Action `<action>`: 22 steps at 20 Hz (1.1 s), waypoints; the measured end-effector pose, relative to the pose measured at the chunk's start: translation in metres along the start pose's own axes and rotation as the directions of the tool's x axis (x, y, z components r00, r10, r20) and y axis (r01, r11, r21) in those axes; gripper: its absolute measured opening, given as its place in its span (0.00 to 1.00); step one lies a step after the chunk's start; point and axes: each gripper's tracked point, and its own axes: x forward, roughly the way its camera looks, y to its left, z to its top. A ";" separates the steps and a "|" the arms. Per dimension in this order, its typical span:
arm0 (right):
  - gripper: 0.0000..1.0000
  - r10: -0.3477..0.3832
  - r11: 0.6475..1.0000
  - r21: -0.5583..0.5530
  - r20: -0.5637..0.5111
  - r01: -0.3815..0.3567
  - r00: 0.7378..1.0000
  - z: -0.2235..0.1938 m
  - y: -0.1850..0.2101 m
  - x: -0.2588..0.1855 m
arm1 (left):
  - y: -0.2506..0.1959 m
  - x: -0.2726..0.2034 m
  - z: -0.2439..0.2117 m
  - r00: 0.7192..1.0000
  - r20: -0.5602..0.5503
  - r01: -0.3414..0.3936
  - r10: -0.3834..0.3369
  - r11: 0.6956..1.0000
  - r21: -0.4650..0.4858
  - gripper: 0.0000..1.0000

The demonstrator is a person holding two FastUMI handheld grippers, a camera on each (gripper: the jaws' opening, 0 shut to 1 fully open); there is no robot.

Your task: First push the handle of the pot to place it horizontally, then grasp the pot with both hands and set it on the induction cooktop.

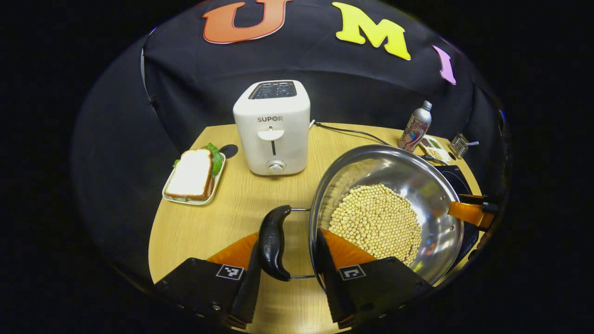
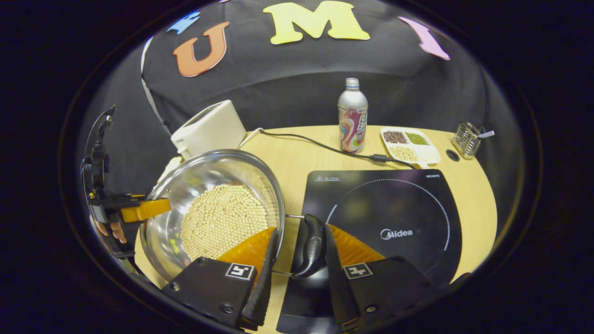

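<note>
I hold the pot by both side handles: left gripper straddles one handle, right gripper the other, fingers spread, pinch unclear. Pot sits left of cooktop, keeping beans level.

My feeds both evenly lit from overhead, table bright, backdrop dim. I see glare on steel pot inner wall and soft sheen on cooktop glass. Short soft shadows under toaster. Strong fisheye bending at rims, table edge curved. Centre sharp; my near fingers slightly soft, far items at edge small, smeared.
</note>
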 end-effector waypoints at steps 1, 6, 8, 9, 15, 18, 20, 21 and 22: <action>0.57 0.004 1.000 -0.006 0.012 -0.004 1.000 0.006 0.001 -0.010 | -0.002 -0.009 0.003 1.000 0.009 0.000 0.000 1.000 -0.006 0.59; 0.54 0.011 0.999 -0.049 0.050 -0.008 0.999 0.035 -0.007 -0.064 | -0.023 -0.059 0.023 0.997 0.072 0.024 -0.020 0.998 -0.059 0.59; 0.54 0.005 0.998 -0.064 0.067 -0.001 0.998 0.044 -0.014 -0.085 | -0.039 -0.073 0.028 0.994 0.105 0.037 -0.030 0.997 -0.070 0.59; 0.54 0.003 0.998 -0.065 0.075 0.002 0.997 0.047 -0.020 -0.096 | -0.049 -0.080 0.032 0.992 0.117 0.045 -0.036 0.996 -0.072 0.59; 0.54 -0.005 0.999 -0.045 0.082 0.008 0.997 0.064 -0.071 -0.136 | -0.102 -0.109 0.061 0.982 0.174 0.086 -0.073 0.994 -0.065 0.58; 0.56 -0.018 0.999 -0.032 0.093 0.021 0.995 0.068 -0.102 -0.149 | -0.134 -0.108 0.067 0.980 0.177 0.098 -0.089 0.994 -0.043 0.59; 0.56 -0.034 0.999 -0.028 0.104 0.037 0.994 0.070 -0.124 -0.156 | -0.155 -0.105 0.069 0.979 0.173 0.110 -0.103 0.994 -0.027 0.58; 0.54 -0.042 0.999 -0.026 0.107 0.045 0.993 0.071 -0.134 -0.159 | -0.166 -0.103 0.071 0.979 0.170 0.116 -0.110 0.993 -0.022 0.59; 0.54 -0.050 0.998 -0.021 0.111 0.052 0.993 0.071 -0.146 -0.161 | -0.177 -0.101 0.073 0.979 0.168 0.122 -0.118 0.992 -0.016 0.59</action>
